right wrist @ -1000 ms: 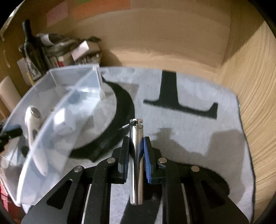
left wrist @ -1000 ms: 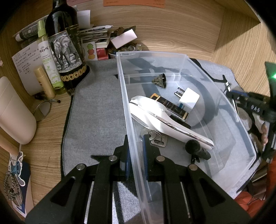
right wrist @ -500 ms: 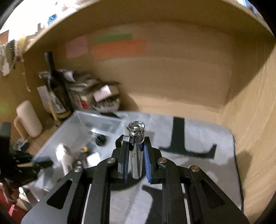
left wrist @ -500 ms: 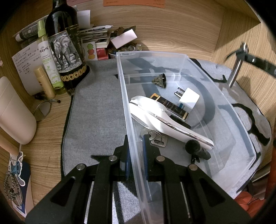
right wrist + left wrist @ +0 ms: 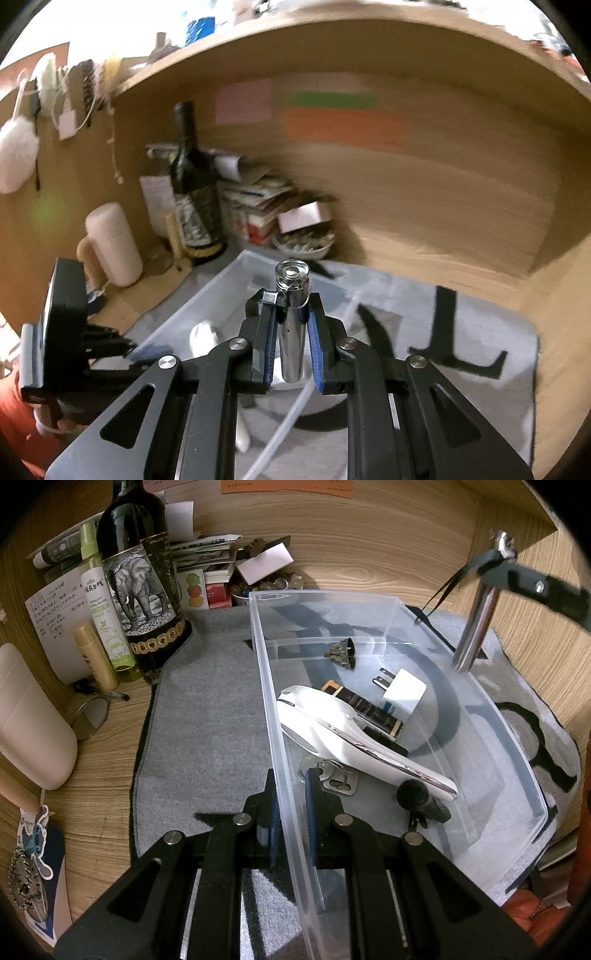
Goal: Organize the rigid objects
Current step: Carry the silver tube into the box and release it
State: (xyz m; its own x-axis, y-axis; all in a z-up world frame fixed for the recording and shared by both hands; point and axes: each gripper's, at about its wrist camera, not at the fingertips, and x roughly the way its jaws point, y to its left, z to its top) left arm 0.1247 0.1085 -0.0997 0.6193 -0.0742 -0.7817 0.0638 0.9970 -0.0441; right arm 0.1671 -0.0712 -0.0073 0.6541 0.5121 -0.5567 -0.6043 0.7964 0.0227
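A clear plastic bin (image 5: 376, 602) sits on a grey mat (image 5: 210, 720). My left gripper (image 5: 290, 805) is shut on the bin's near left wall. Inside lie a white elongated device (image 5: 347, 734), a white plug adapter (image 5: 402, 692), a dark slim box (image 5: 364, 707), a small metal bell (image 5: 341, 651), keys (image 5: 334, 775) and a black fuzzy clip (image 5: 417, 797). My right gripper (image 5: 291, 325) is shut on a shiny metal cylinder (image 5: 291, 332) with a black strap, held upright above the bin's far right side; the cylinder also shows in the left wrist view (image 5: 474, 627).
A wine bottle with an elephant label (image 5: 138, 579), a green spray bottle (image 5: 101, 602), a yellow tube (image 5: 94, 657), papers and small boxes (image 5: 221, 565) crowd the back left corner. A cream cylinder (image 5: 26, 720) lies at left. Wooden walls (image 5: 406, 542) close in behind and at right.
My right gripper has lifted the metal cylinder off the mat and carried it left, over the bin's far right edge. My left gripper and the bin have not moved.
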